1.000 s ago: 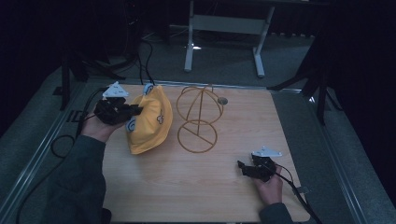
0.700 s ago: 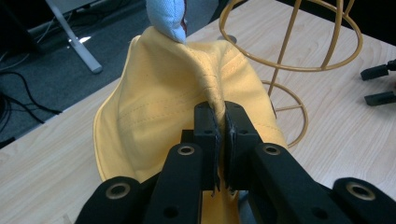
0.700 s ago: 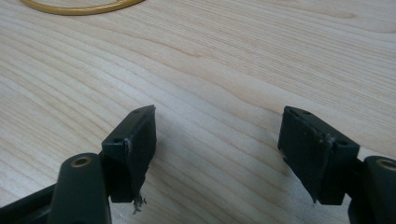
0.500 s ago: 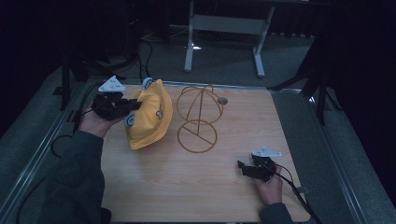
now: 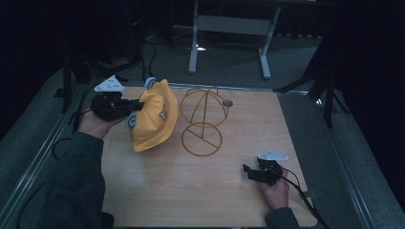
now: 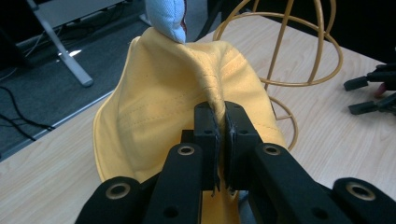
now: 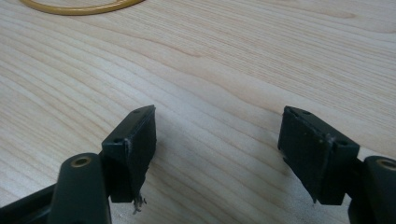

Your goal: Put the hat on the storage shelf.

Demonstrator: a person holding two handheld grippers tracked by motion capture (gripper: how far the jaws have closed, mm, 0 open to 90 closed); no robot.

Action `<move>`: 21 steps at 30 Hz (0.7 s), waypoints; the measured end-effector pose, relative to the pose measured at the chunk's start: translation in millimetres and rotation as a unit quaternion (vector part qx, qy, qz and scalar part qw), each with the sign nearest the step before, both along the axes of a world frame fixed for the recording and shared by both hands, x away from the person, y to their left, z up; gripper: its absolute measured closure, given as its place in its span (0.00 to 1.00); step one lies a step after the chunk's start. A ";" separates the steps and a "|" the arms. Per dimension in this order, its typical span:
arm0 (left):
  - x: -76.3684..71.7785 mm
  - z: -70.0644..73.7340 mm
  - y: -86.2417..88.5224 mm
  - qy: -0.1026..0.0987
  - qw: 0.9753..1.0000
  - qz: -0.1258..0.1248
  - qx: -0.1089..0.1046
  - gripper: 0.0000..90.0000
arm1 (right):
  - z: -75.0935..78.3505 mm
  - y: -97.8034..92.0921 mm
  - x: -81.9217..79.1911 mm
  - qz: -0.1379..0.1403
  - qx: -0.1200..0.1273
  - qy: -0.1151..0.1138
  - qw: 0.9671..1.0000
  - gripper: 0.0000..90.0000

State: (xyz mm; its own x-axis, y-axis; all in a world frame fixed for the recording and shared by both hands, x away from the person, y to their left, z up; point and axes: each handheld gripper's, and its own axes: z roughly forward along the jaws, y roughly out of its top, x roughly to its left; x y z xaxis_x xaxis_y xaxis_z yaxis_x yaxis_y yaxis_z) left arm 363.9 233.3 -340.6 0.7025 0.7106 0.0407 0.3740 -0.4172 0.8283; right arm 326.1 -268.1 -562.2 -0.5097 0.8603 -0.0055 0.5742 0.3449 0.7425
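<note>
Step in hand: you look to be carrying the yellow cap (image 5: 152,117) toward the wire hat stand (image 5: 204,119), presumably to seat it on the dome.
Cap position: lifted at the table's (image 5: 191,191) left side, just beside the stand, its lower edge close to the wood; whether it touches, you cannot tell.
Left gripper (image 6: 220,135): jaws pinched tight on a fold of the cap's cloth.
Grip advice: the pinch is on a thin ridge of fabric, so keep it firm and move slowly; raise the cap above the dome before lowering.
Left hand pose: forearm in from the left, gripper pointing right toward the stand.
Right gripper (image 5: 249,172): jaws spread wide, holding nothing, resting low over the wood at near right, well apart from the stand.
Right hand use: you could steady the stand's base ring (image 7: 79,7).
</note>
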 end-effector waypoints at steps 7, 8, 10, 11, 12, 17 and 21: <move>-1.5 8.4 -1.5 -0.006 1.000 -0.012 -0.005 0.95 | -0.1 0.0 0.1 0.000 0.000 0.000 1.000 0.31; -1.5 9.5 -1.5 -0.006 1.000 -0.014 -0.004 0.95 | 0.0 0.0 0.0 0.000 0.000 0.000 1.000 0.31; -1.7 12.5 -2.1 -0.010 1.000 -0.016 -0.006 0.95 | -0.1 0.0 0.0 0.000 0.000 0.000 1.000 0.31; -1.8 13.5 -1.6 -0.011 1.000 -0.017 -0.007 0.95 | 0.0 0.0 0.0 0.000 0.000 0.000 1.000 0.31; -1.9 14.3 -1.5 -0.012 1.000 -0.018 -0.006 0.95 | 0.0 0.0 0.0 0.000 0.000 0.000 1.000 0.31; -2.7 18.8 -2.1 -0.016 1.000 -0.024 -0.008 0.95 | 0.0 0.0 0.0 0.000 0.000 0.000 1.000 0.31; -2.5 24.2 -3.4 -0.021 0.999 -0.029 -0.009 0.95 | 0.0 0.0 0.0 0.000 0.000 0.000 1.000 0.31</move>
